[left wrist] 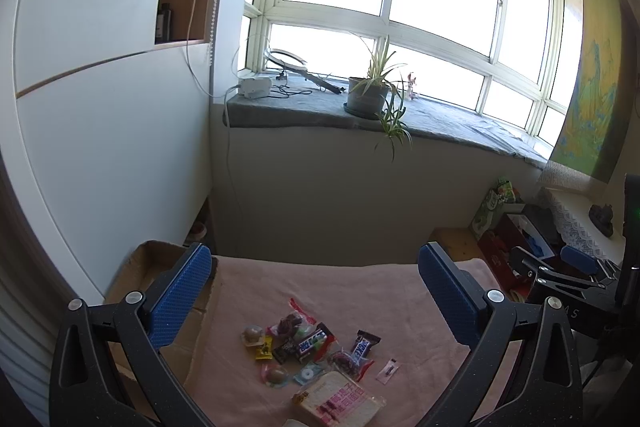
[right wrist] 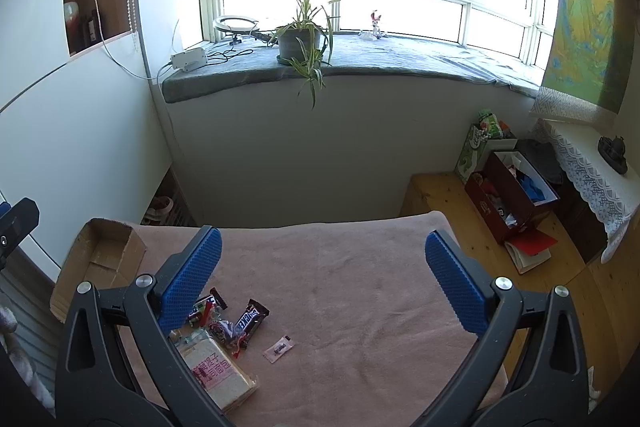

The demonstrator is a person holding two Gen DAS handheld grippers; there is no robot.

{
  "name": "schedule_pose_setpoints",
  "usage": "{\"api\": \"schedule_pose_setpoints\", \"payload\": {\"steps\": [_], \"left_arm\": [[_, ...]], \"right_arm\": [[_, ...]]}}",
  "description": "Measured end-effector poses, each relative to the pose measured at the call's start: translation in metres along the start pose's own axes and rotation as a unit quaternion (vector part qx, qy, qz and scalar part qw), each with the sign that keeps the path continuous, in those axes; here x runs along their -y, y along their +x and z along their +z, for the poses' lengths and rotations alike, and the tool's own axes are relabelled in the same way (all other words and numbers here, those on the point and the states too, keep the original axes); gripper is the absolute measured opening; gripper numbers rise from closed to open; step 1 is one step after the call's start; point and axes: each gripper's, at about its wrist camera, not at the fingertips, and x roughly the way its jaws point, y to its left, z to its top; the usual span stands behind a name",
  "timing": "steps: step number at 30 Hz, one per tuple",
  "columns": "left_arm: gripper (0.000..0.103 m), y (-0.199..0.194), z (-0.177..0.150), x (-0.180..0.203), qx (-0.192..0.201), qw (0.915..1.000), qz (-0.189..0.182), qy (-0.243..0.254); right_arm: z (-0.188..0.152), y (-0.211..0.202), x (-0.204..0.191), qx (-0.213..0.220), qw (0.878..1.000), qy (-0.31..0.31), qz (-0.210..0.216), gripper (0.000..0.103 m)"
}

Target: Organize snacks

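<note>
Hovering above a table covered with a pink cloth [left wrist: 400, 291]: the left gripper [left wrist: 316, 291], jaws wide apart, nothing between them. Same for the right gripper [right wrist: 320, 275], jaws apart and empty, held above the bare middle of the cloth.

Lying in a loose pile [left wrist: 304, 347] on the near part of the cloth: the snacks. Seen whole only from the left wrist: two dark chocolate bars [left wrist: 362, 345], a round sweet in clear wrap [left wrist: 253, 335], a yellow packet [left wrist: 264, 351], a small ring-shaped sweet [left wrist: 308, 374]. From the right wrist, hidden in part behind the left finger [right wrist: 188, 287] of that gripper; visible there only one chocolate bar, some wrappers and the pack below.

Nearest to the cameras, a flat pack of pale bread or cake with pink print [left wrist: 340, 403], touching the pile. A little apart to the right, a small pink sachet [left wrist: 388, 371], alone on the cloth.

At the left edge of the table, an open cardboard box [right wrist: 100, 259]; interior shown empty from the right wrist, mostly covered by a finger from the left wrist.

Behind, a windowsill with a potted plant [right wrist: 300, 39]. Shown better from the right wrist: a wooden floor with a dark red box [right wrist: 508, 195].
</note>
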Motion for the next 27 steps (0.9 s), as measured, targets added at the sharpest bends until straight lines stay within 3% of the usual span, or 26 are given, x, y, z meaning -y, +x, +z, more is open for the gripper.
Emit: {"api": "schedule_pose_setpoints", "payload": {"steps": [27], "left_arm": [[0.103,0.0009,-0.0017,-0.0011,-0.009,0.9999,0.002,-0.005]], "right_arm": [[-0.0064,0.0047,-0.0022,-0.008,1.000,-0.003,0.004,0.103]]}}
